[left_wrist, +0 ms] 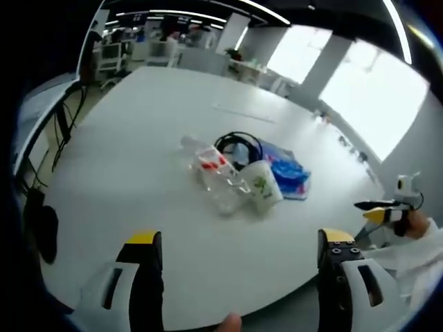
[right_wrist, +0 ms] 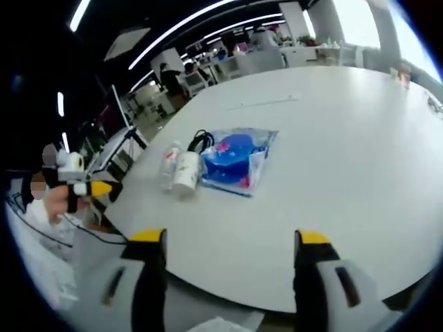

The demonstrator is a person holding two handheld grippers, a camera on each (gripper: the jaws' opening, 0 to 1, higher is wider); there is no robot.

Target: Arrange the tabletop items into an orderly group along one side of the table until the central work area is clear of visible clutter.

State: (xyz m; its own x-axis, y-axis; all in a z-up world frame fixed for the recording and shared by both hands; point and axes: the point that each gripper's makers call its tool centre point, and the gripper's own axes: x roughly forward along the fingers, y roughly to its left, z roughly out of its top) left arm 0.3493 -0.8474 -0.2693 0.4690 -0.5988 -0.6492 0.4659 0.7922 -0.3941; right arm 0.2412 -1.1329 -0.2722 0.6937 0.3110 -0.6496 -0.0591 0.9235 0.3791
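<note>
Lying well beyond both grippers' wide-open, empty jaws: cup, bottle, bag.

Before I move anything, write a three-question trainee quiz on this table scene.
1. True or false: the left claw is shut on the cup.
2. What lies beside the cup: (a) a blue bag, (b) a stapler, (c) a red plate?
3. Fill in: the black cable lies coiled ____ the table.

Key:
1. False. Both the left claw and the right claw stand open and empty, short of the pile.
2. (a), the blue bag. A clear bottle lies on the cup's other side.
3. on
</note>
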